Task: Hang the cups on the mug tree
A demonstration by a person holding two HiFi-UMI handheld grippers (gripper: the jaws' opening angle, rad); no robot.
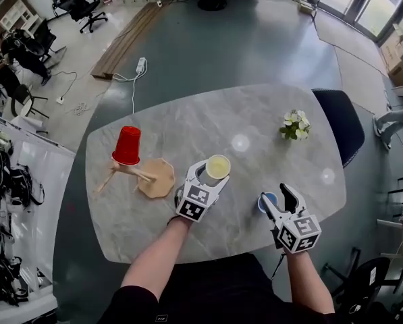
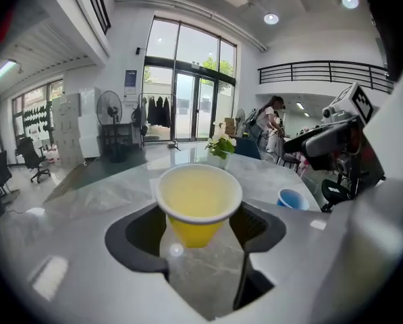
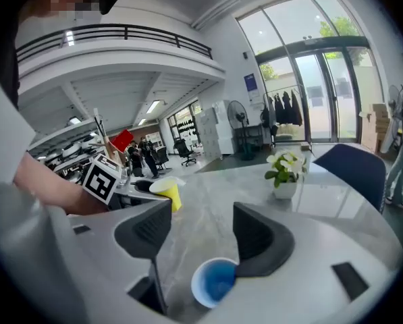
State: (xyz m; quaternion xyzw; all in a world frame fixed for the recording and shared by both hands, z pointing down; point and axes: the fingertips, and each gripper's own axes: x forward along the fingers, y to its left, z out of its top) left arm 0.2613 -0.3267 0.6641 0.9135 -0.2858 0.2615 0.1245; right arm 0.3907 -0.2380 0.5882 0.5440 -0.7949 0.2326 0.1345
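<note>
A yellow paper cup sits upright between the jaws of my left gripper, which is shut on it; its base hangs clear of the marble table. To its left stands the wooden mug tree, with a red cup upside down on one peg. My right gripper is open near the front right edge. A blue cup stands on the table under it, partly covered by the right jaw, and neither pad touches it.
A small white pot of flowers stands at the far right of the table. A dark blue chair is pushed in behind that side. Office chairs and people are across the floor at the far left.
</note>
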